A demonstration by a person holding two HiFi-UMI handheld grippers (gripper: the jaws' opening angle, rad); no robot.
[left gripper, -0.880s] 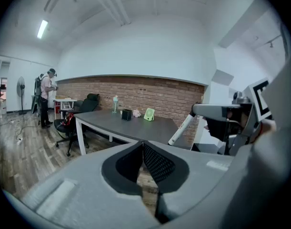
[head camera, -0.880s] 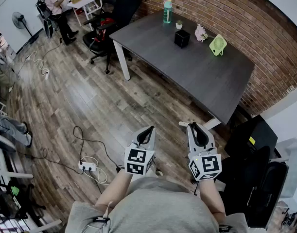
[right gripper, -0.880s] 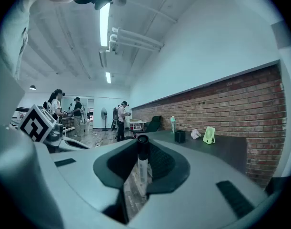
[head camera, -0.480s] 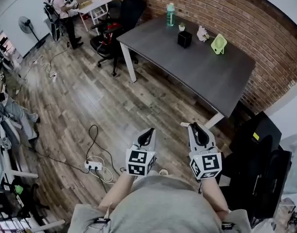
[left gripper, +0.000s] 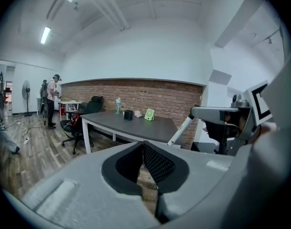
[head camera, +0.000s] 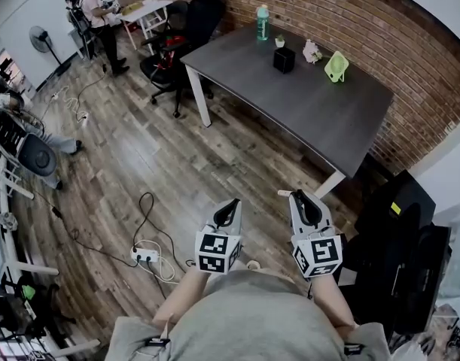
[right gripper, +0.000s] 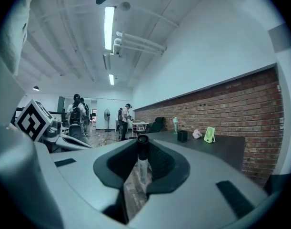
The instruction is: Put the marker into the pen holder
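Observation:
The black cube-shaped pen holder (head camera: pixel 283 59) stands at the far end of the dark grey table (head camera: pixel 312 119), well ahead of both grippers. It also shows as the small black pen holder (left gripper: pixel 128 114) in the left gripper view and the distant pen holder (right gripper: pixel 182 136) in the right gripper view. My right gripper (head camera: pixel 301 196) is shut on a white marker (right gripper: pixel 142 162) with a black cap, whose end (head camera: pixel 282 193) sticks out to the left. My left gripper (head camera: pixel 231 204) is shut with nothing in it. Both are held close to my body, over the wooden floor.
On the table stand a green bottle (head camera: pixel 262 22), a small plant (head camera: pixel 279 41), a pink object (head camera: pixel 313 51) and a green fan (head camera: pixel 336 67). Black office chairs (head camera: pixel 177 28) stand at its far left. A power strip with cables (head camera: pixel 144 256) lies on the floor; black cases (head camera: pixel 395 224) stand at right.
The view has shifted slightly, so the table sits a little differently in frame. A person at the left edge has moved. Both grippers keep their places and their grip.

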